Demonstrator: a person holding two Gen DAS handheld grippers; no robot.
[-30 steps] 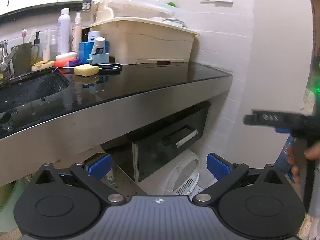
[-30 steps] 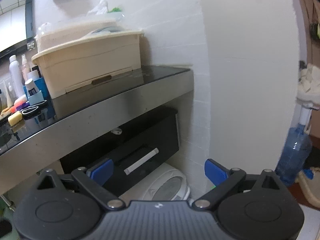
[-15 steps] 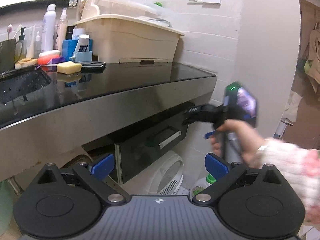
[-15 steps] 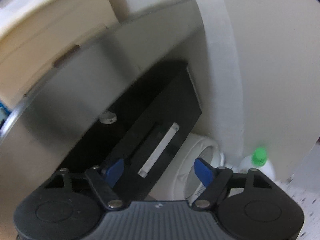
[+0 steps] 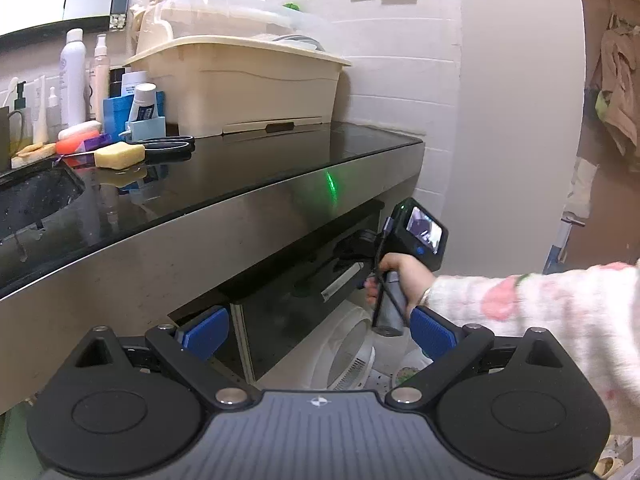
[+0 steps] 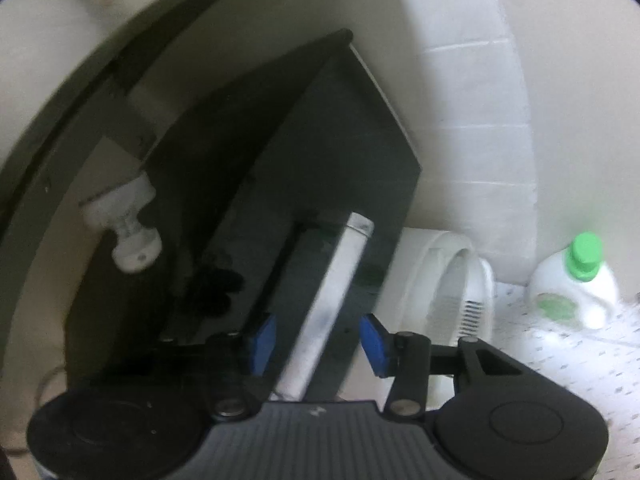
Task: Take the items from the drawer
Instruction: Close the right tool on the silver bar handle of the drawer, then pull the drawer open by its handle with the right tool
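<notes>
A black drawer hangs under the steel counter, closed, with a silver bar handle. In the right wrist view the handle runs between the blue pads of my right gripper, which is open around it; the pads do not touch it. The left wrist view shows my right gripper's body at the drawer front. My left gripper is open and empty, held back from the counter.
A white fan heater stands below the drawer. A green-capped bottle stands on the floor by the tiled wall. The counter holds a beige bin, toiletries, a sponge and scissors. A sink lies left.
My right gripper has moved in to the drawer front and now straddles the handle. My left gripper has shifted slightly right and stayed open.
</notes>
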